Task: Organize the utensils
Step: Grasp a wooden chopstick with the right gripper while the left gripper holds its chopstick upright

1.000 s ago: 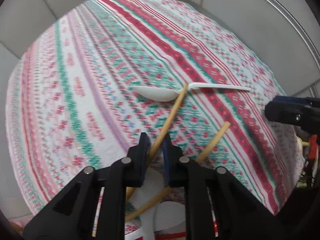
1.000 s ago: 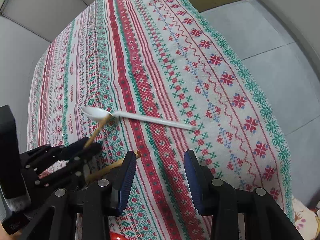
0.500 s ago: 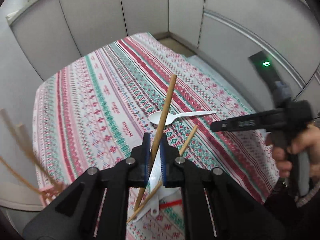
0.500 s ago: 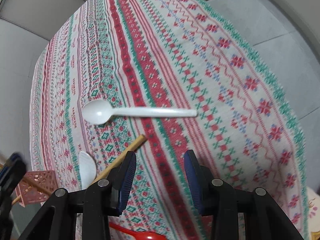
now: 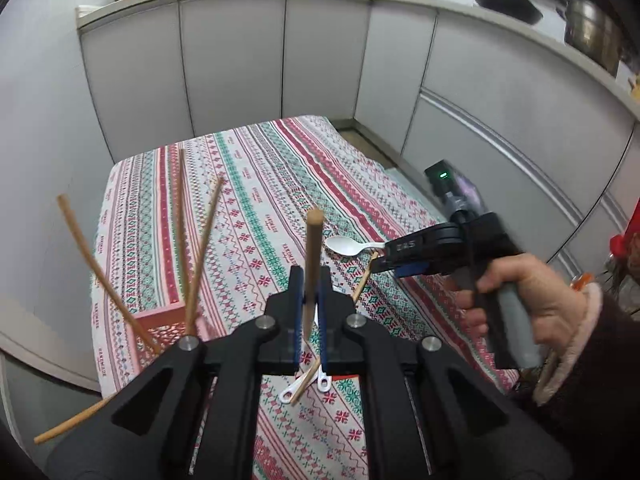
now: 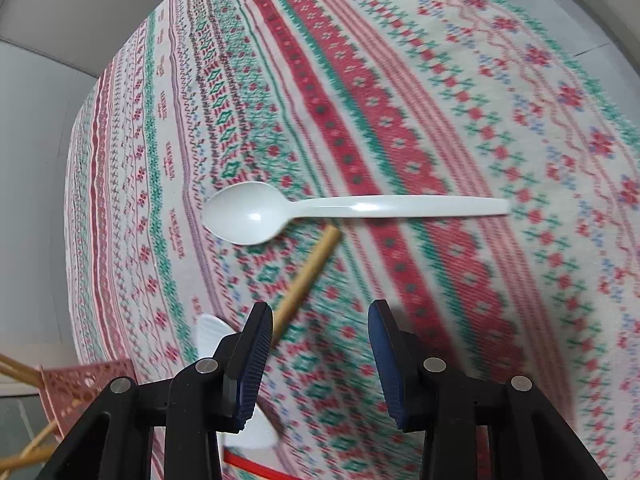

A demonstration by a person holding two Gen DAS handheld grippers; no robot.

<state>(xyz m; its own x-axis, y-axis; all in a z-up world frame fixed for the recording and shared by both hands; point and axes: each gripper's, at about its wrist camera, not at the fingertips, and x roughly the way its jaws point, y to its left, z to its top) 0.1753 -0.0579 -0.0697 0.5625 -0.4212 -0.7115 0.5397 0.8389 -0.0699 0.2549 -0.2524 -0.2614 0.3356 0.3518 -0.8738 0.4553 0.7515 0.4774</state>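
My left gripper is shut on a wooden chopstick and holds it upright, high above the table. A pink perforated holder at the left holds several chopsticks. My right gripper is open and empty, low over the cloth; it also shows in the left wrist view. A white plastic spoon lies just beyond it, and a second chopstick lies on the cloth with its near end by the gripper's left finger. More white spoons lie under my left gripper.
The table has a red, green and white patterned cloth. Grey cabinet panels surround it at the back and right. A red utensil lies at the near edge. The holder also shows in the right wrist view.
My left gripper has lifted the chopstick off the cloth and tilted it upright, rising far above the table. My right gripper has moved lower, toward the spoon and the lying chopstick.
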